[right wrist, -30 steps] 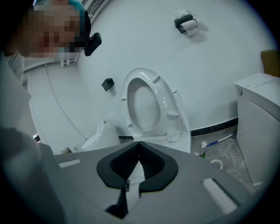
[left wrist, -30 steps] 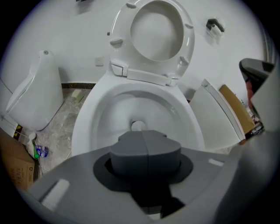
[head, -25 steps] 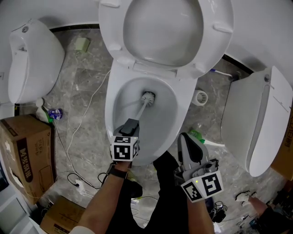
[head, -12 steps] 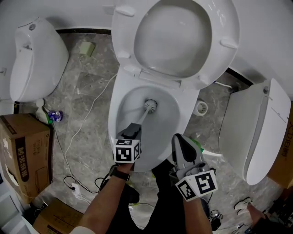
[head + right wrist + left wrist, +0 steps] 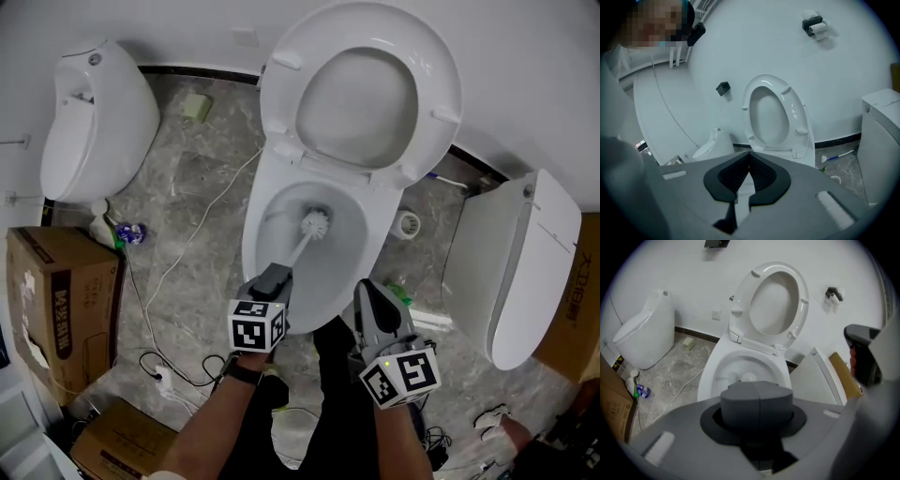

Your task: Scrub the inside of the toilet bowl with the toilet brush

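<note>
The white toilet (image 5: 258, 234) stands with its seat and lid (image 5: 375, 94) raised. A toilet brush has its white head (image 5: 317, 223) down inside the bowl, and its handle slants back to my left gripper (image 5: 273, 277), which is shut on it. In the left gripper view the grey handle end (image 5: 757, 401) fills the jaws, with the brush head (image 5: 749, 377) beyond in the bowl. My right gripper (image 5: 368, 298) hovers at the bowl's front right edge, jaws shut and empty; in its own view the right gripper (image 5: 749, 157) points at the raised seat (image 5: 776, 112).
A white urinal (image 5: 98, 117) stands at left and a second white toilet unit (image 5: 511, 267) at right. A cardboard box (image 5: 61, 309) sits lower left. A white cable (image 5: 178, 253) trails over the marble floor. A small bottle (image 5: 122, 232) and a paper roll (image 5: 410, 224) lie nearby.
The head view has drifted, so the toilet sits further right in frame. The brush head stays in the bowl, and the right gripper has come up closer to the bowl's front rim.
</note>
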A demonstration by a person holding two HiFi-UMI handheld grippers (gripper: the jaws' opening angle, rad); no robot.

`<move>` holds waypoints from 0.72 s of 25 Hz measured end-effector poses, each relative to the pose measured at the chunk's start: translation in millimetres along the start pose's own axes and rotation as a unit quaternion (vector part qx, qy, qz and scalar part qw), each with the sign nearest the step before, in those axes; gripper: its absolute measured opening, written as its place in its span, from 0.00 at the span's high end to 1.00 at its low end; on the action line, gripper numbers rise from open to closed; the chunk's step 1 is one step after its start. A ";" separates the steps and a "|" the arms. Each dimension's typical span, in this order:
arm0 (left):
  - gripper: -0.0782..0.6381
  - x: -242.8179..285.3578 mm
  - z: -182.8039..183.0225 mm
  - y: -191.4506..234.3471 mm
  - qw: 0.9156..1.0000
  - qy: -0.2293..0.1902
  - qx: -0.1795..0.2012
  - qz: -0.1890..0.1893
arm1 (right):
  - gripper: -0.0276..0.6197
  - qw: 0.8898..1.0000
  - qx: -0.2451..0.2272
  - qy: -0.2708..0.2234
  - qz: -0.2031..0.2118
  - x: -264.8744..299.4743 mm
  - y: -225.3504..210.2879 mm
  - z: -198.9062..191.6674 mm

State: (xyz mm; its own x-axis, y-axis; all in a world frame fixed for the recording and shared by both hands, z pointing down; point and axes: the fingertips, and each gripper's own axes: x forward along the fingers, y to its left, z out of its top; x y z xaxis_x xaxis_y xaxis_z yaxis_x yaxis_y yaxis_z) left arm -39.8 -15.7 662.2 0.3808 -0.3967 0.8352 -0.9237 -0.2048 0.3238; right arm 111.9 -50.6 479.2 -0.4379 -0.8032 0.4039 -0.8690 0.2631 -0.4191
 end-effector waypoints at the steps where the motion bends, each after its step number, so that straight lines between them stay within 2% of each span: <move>1: 0.68 -14.2 4.7 -5.7 1.000 -0.007 0.001 -0.004 | 0.94 1.000 -0.001 0.001 -0.001 -5.3 6.0 5.6; 11: 0.68 -148.6 49.9 -56.5 0.997 -0.059 0.017 -0.037 | 0.94 1.000 -0.019 -0.010 -0.013 -60.1 52.5 70.2; 15: 0.68 -206.0 67.7 -71.5 0.994 -0.089 0.042 -0.049 | 0.94 0.999 -0.032 -0.020 -0.011 -82.3 82.5 99.0; 18: 0.68 -258.2 90.1 -80.0 0.989 -0.129 0.055 -0.056 | 0.94 0.999 -0.041 -0.031 -0.004 -100.1 111.7 123.7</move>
State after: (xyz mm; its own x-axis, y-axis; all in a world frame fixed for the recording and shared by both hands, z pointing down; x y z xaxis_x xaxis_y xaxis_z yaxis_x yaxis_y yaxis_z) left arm -60.4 22.5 380.6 0.4910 -0.5780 0.6518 -0.8707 -0.3497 0.3458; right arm 87.1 -6.8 291.4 -0.4182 -0.8362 0.3547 -0.8894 0.2975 -0.3472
